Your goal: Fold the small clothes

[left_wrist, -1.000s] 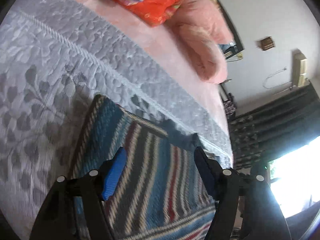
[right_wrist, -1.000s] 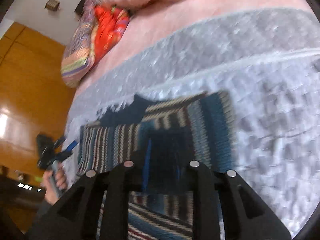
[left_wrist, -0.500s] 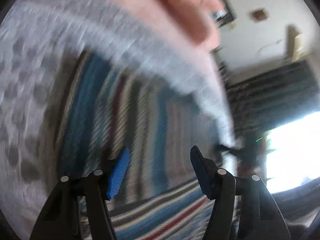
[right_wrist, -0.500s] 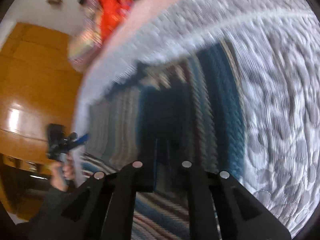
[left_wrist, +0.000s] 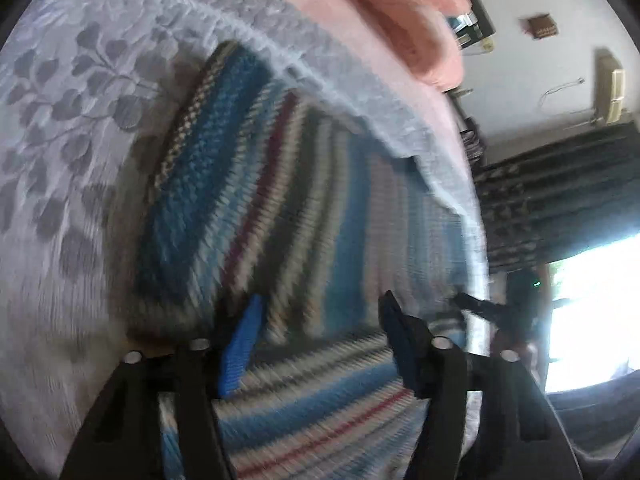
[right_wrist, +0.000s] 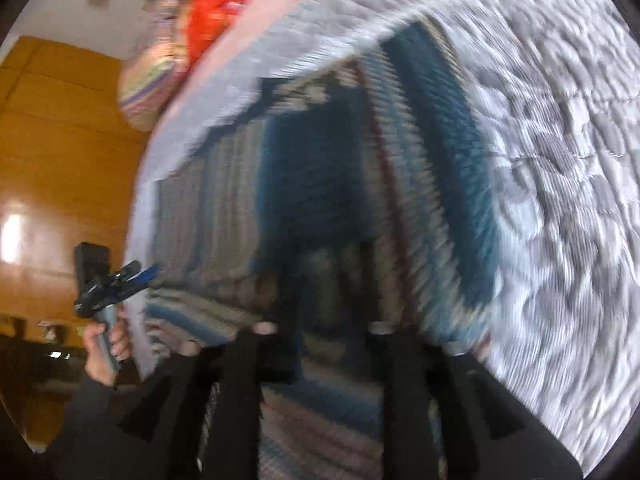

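The striped knit garment (left_wrist: 304,208) lies spread on the grey leaf-patterned bedspread (left_wrist: 68,128) of a bed, its bands of blue, cream, dark green and red running away from both cameras. A nearer layer with stripes running crosswise (left_wrist: 320,408) sits over its near edge, which suggests 1 fold is already started, though blur makes the layering hard to read.

On the left, the left gripper (left_wrist: 316,340) hovers over the near part of the garment with its fingers (left_wrist: 240,344) spread wide and nothing between them. A pink pillow (left_wrist: 416,16) and the room's dark curtains lie beyond.

On the right, the right gripper (right_wrist: 320,344) sits low over the same cloth, close to its blue edge band (right_wrist: 444,128). Its fingers stand apart, but motion blur hides whether cloth is caught between them, so I cannot tell. In that view the person's hand (right_wrist: 106,344) carries the left gripper at the bed's edge.

The step in hand looks like positioning for a fold. Next, each gripper needs to pinch a corner or edge and carry it evenly across.
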Demonstrator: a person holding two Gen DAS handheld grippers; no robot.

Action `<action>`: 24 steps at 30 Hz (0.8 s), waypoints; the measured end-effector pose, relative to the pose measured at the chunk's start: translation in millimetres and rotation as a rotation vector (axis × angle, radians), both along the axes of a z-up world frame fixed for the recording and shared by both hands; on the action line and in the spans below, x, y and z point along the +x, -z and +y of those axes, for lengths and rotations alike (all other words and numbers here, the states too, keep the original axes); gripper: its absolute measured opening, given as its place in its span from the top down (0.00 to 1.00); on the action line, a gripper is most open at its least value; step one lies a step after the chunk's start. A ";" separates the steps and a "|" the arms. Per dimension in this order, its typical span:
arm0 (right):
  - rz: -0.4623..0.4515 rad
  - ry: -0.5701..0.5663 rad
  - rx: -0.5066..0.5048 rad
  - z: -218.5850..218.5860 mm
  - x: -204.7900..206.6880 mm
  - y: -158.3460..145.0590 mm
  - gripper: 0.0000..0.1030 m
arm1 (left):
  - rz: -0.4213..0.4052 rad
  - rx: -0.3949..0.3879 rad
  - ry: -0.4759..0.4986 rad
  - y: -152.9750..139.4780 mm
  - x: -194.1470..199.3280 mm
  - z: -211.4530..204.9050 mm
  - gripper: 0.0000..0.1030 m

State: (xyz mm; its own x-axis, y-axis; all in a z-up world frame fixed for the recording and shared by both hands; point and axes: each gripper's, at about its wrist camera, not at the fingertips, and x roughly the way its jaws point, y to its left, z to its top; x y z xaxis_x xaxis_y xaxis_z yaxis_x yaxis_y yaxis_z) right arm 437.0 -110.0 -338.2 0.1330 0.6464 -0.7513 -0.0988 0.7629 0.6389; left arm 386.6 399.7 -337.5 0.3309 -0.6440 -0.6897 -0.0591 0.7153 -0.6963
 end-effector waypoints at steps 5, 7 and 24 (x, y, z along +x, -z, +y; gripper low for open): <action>0.022 0.028 0.001 -34.7 -74.8 -18.1 0.70 | 0.042 0.010 0.012 -19.5 -91.0 5.3 0.27; 0.059 0.056 -0.019 -62.8 -120.0 -14.7 0.65 | 0.102 -0.012 -0.026 -16.5 -140.8 15.1 0.26; 0.249 0.106 -0.062 -23.7 -290.5 11.0 0.41 | 0.379 0.001 -0.087 34.2 -279.4 -30.6 0.17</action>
State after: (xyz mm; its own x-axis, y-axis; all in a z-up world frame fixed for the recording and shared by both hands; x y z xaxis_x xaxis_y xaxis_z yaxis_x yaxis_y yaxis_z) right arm 146.6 -133.7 -349.2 0.0038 0.5908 -0.8068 0.1384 0.7988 0.5855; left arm 107.3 369.1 -371.6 0.1062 -0.6242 -0.7740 -0.3729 0.6966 -0.6130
